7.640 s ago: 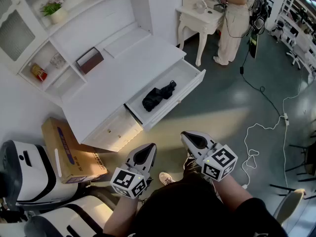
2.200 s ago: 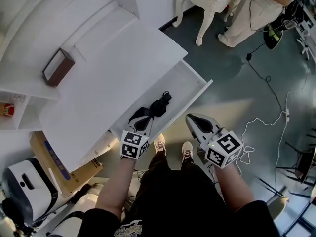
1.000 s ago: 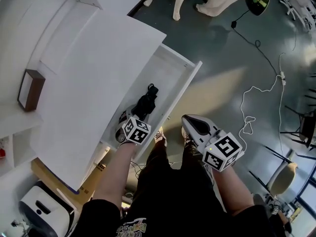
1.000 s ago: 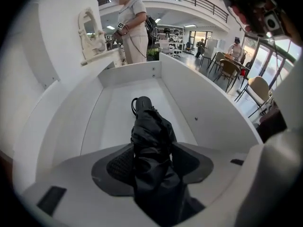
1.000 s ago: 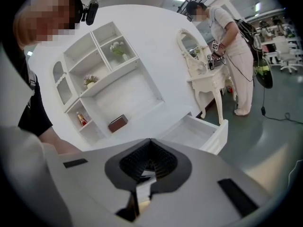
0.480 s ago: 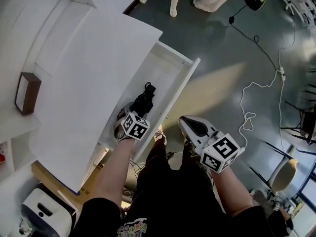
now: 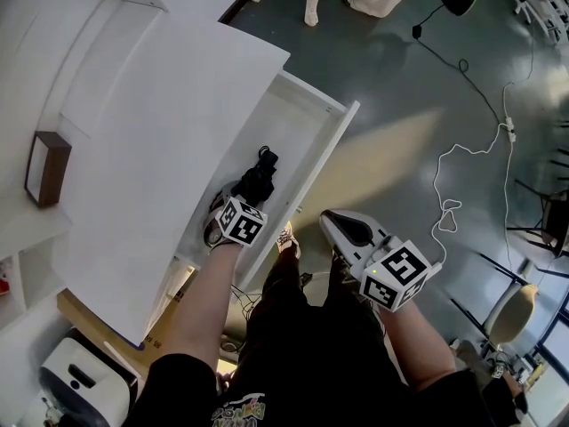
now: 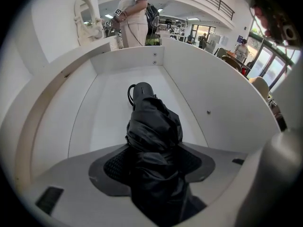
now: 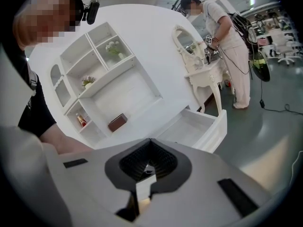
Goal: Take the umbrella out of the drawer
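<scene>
A folded black umbrella [image 7: 258, 178] lies lengthwise in the open white drawer [image 7: 333, 149]. My left gripper [image 7: 233, 201] points steeply down into the drawer at the umbrella's near end. In the left gripper view the umbrella [image 8: 154, 126] runs between the jaws of the left gripper [image 8: 154, 157], which are opening and stand wide to either side of it. The drawer's walls [image 8: 128, 58] surround it. My right gripper [image 7: 336, 222] hangs over the floor in front of the drawer. Seen in its own view, the right gripper [image 9: 150, 143] is shut with nothing in it, and the drawer [image 9: 208, 126] lies ahead.
The white desk top [image 7: 160, 140] carries a brown box [image 7: 46, 167]. A cardboard box [image 7: 89, 314] sits under the desk's near end. A white cable [image 7: 453, 203] trails over the grey floor and a chair [image 7: 516, 314] stands at the right. My shoes [image 7: 286, 238] are below the drawer front.
My left gripper has come from near my body into the drawer, over the umbrella's near end, and has hardly shifted in the last second. The right gripper stays beside the drawer.
</scene>
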A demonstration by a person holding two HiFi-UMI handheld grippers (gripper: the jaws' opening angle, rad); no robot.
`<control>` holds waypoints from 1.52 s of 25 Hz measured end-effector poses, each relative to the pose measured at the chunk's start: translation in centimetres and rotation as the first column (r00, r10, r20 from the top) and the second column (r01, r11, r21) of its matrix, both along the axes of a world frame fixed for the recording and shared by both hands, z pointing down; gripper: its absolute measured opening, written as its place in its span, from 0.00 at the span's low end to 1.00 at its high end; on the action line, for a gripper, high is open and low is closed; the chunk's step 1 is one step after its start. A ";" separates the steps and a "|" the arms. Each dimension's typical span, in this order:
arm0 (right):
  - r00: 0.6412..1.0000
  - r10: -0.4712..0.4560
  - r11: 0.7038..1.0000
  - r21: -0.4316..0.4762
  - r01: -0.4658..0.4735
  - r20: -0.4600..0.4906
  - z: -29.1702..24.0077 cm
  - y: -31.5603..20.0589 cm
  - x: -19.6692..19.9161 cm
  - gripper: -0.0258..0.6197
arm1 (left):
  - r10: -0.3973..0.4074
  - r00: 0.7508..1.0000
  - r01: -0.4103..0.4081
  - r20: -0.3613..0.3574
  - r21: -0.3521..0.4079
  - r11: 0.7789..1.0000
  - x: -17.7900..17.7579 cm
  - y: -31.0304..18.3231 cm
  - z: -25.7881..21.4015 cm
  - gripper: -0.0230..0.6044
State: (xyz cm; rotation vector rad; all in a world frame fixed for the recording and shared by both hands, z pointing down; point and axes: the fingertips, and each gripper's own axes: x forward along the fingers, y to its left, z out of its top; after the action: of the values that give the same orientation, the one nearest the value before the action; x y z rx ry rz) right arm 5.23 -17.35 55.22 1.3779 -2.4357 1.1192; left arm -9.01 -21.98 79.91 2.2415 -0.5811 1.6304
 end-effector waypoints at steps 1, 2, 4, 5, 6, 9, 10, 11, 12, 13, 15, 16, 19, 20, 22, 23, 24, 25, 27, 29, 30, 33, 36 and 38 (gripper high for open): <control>1.000 -0.002 1.000 0.000 0.002 0.002 0.0 0.0 0.0 0.04 | -0.002 1.000 0.002 0.002 -0.008 1.000 0.0 0.0 0.1 0.47; 1.000 -0.005 1.000 -0.001 0.005 0.004 0.0 0.0 0.0 0.04 | -0.006 1.000 0.006 0.002 -0.018 1.000 0.1 0.0 0.2 0.47; 1.000 -0.011 1.000 -0.001 0.011 0.008 0.0 -0.1 0.0 0.04 | -0.015 1.000 0.015 -0.002 -0.036 0.999 0.0 -0.1 0.3 0.48; 1.000 -0.014 1.000 -0.001 0.014 0.009 0.0 -0.1 -0.1 0.04 | -0.018 1.000 0.018 -0.005 -0.041 0.999 0.0 -0.1 0.3 0.48; 1.000 -0.017 1.000 -0.001 0.017 0.010 0.0 0.0 -0.1 0.04 | -0.020 1.000 0.020 -0.008 -0.044 0.999 0.0 -0.1 0.3 0.48; 1.000 -0.023 1.000 -0.001 0.023 0.011 0.0 0.1 0.0 0.04 | -0.022 1.000 0.021 -0.015 -0.045 0.999 0.0 -0.1 0.4 0.48; 1.000 -0.025 1.000 0.000 0.025 0.011 -0.1 0.2 0.0 0.04 | -0.022 1.000 0.021 -0.017 -0.043 0.999 0.0 -0.2 0.4 0.48; 1.000 -0.028 1.000 0.001 0.028 0.010 -0.1 0.3 0.1 0.04 | -0.022 1.000 0.021 -0.020 -0.041 0.999 0.0 -0.2 0.4 0.48; 0.999 -0.031 1.000 0.003 0.031 0.008 -0.1 0.4 0.1 0.04 | -0.021 1.000 0.020 -0.022 -0.039 0.999 0.0 -0.2 0.3 0.48; 0.999 -0.033 0.999 0.005 0.033 0.006 -0.2 0.5 0.2 0.04 | -0.020 0.999 0.019 -0.025 -0.036 0.999 0.0 -0.2 0.3 0.48; 0.999 -0.035 0.999 0.008 0.035 0.003 -0.4 0.7 0.4 0.04 | -0.019 0.999 0.018 -0.032 -0.037 0.999 -0.1 -0.1 0.2 0.48; 0.999 -0.035 0.999 0.011 0.035 0.001 -0.6 0.8 0.5 0.04 | -0.019 0.999 0.018 -0.033 -0.039 0.999 0.0 -0.1 0.1 0.48; 0.999 -0.034 0.999 0.014 0.034 -0.003 -0.9 1.0 0.8 0.04 | -0.015 0.999 0.014 -0.031 -0.031 0.999 0.0 -0.1 -0.1 0.47; 0.999 -0.035 0.999 0.014 0.035 -0.004 -1.0 1.1 0.9 0.04 | -0.011 0.999 0.011 -0.030 -0.025 1.000 0.0 0.0 -0.2 0.47; 0.999 -0.040 0.999 0.015 0.040 -0.007 -1.1 1.4 1.1 0.04 | 0.005 1.000 -0.005 -0.028 -0.014 1.000 0.0 0.4 -0.4 0.46; 0.999 -0.041 0.999 0.016 0.041 -0.009 -1.2 1.6 1.3 0.04 | 0.014 1.000 -0.014 -0.028 -0.008 1.000 0.0 0.6 -0.5 0.46; 0.999 -0.041 0.999 0.017 0.041 -0.010 -1.3 1.7 1.4 0.04 | 0.020 0.999 -0.020 -0.027 -0.001 1.000 0.0 0.8 -0.6 0.46; 0.999 -0.041 0.999 0.019 0.042 -0.011 -1.4 1.7 1.5 0.04 | 0.022 0.999 -0.022 -0.028 0.007 1.000 -0.1 0.9 -0.7 0.46; 0.999 -0.045 0.999 0.026 0.046 -0.012 -1.7 1.8 1.7 0.04 | 0.010 0.999 -0.009 -0.034 0.026 1.000 -0.1 1.0 -1.2 0.46; 0.998 -0.054 0.998 0.034 0.055 -0.010 -2.0 1.8 1.8 0.04 | -0.013 0.999 0.016 -0.052 0.046 0.999 -0.2 1.1 -2.0 0.46; 0.998 -0.060 0.997 0.038 0.060 -0.009 -2.2 1.9 1.9 0.04 | -0.025 0.998 0.029 -0.063 0.056 0.998 -0.1 1.2 -2.5 0.46; 0.997 -0.081 0.995 0.050 0.081 -0.008 -2.8 2.1 2.0 0.04 | -0.051 0.994 0.060 -0.092 0.092 0.994 0.1 1.5 -4.3 0.46; 0.994 -0.112 0.991 0.067 0.112 -0.006 -3.4 1.8 1.6 0.04 | -0.076 0.990 0.091 -0.118 0.129 0.988 0.0 1.6 -6.3 0.46; 0.991 -0.136 0.987 0.084 0.136 -0.003 -3.8 1.6 1.4 0.04 | -0.100 0.985 0.121 -0.138 0.155 0.980 -0.1 1.6 -7.7 0.46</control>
State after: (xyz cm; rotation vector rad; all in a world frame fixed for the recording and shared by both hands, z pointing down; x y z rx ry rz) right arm 6.59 -15.75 51.39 1.2103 -2.5615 0.9998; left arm -9.12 -20.39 72.19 2.3623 -0.8154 1.4169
